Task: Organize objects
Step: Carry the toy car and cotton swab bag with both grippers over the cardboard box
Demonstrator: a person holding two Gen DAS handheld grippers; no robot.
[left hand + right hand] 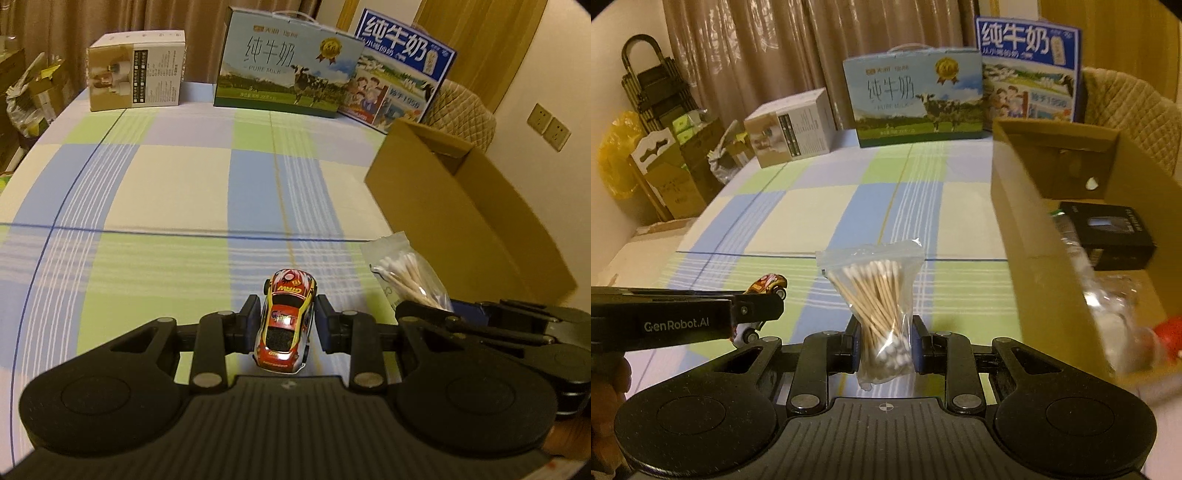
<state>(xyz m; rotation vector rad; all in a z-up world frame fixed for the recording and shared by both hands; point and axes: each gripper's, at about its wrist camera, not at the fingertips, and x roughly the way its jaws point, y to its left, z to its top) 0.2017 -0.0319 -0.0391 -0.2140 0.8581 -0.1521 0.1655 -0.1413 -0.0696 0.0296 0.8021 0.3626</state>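
Cardboard box (1027, 229) sits beside both loads: left gripper (285, 314) clamps the toy car (284, 321), right gripper (884, 338) apparently pinches the cotton-swab bag (879, 295), ready for boxing.

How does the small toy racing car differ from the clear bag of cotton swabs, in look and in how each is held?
The small red-and-yellow toy racing car is rigid, glossy and colourful; the clear plastic bag of wooden cotton swabs is soft, transparent and pale. The car lies level between the left gripper fingers; the bag stands upright in the right gripper, which pinches its lower part. Both are gripped near the open brown cardboard box.
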